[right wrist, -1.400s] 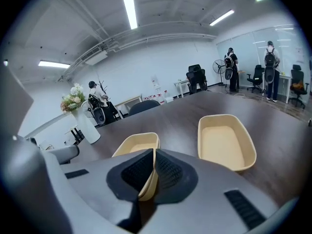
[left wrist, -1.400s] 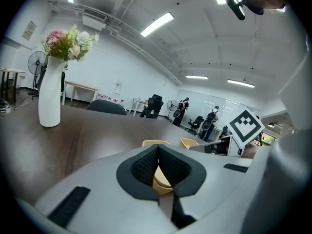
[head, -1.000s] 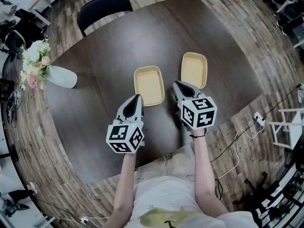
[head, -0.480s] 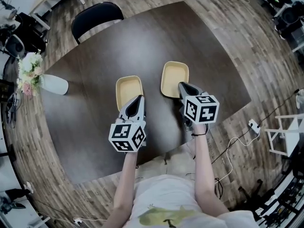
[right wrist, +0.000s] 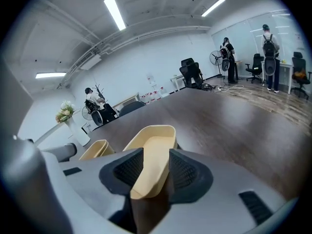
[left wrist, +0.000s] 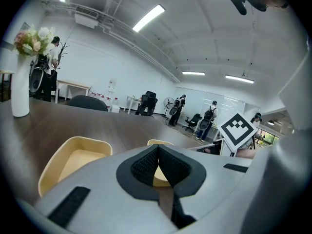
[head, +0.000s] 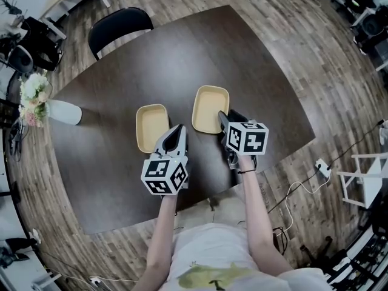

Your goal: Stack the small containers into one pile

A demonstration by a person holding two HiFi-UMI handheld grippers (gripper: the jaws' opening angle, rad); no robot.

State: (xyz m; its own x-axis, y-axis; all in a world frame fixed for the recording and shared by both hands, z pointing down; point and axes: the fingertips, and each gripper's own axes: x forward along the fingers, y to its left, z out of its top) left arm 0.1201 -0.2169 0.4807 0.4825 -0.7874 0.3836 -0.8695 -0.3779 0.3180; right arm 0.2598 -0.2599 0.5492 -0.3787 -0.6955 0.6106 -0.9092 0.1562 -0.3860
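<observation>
Two cream containers lie side by side on the dark table (head: 260,71): the left container (head: 151,126) and the right container (head: 210,107). My left gripper (head: 177,130) hovers at the left container's near right corner, jaws shut and empty; in the left gripper view its tips (left wrist: 157,148) meet, with that container (left wrist: 73,160) ahead to the left. My right gripper (head: 222,117) is at the right container's near rim. Its jaws (right wrist: 156,153) have just been opening and now straddle that rim (right wrist: 152,150) without clamping it. The left container (right wrist: 95,150) shows beyond.
A white vase with flowers (head: 59,111) stands at the table's left edge, and a black chair (head: 118,24) sits at the far side. The table's near edge runs just below my grippers. Cables (head: 303,183) lie on the floor to the right.
Both grippers have closed in on the containers. The right gripper's tip has reached the right container's near rim, and its jaws have opened around it. The left gripper stays shut.
</observation>
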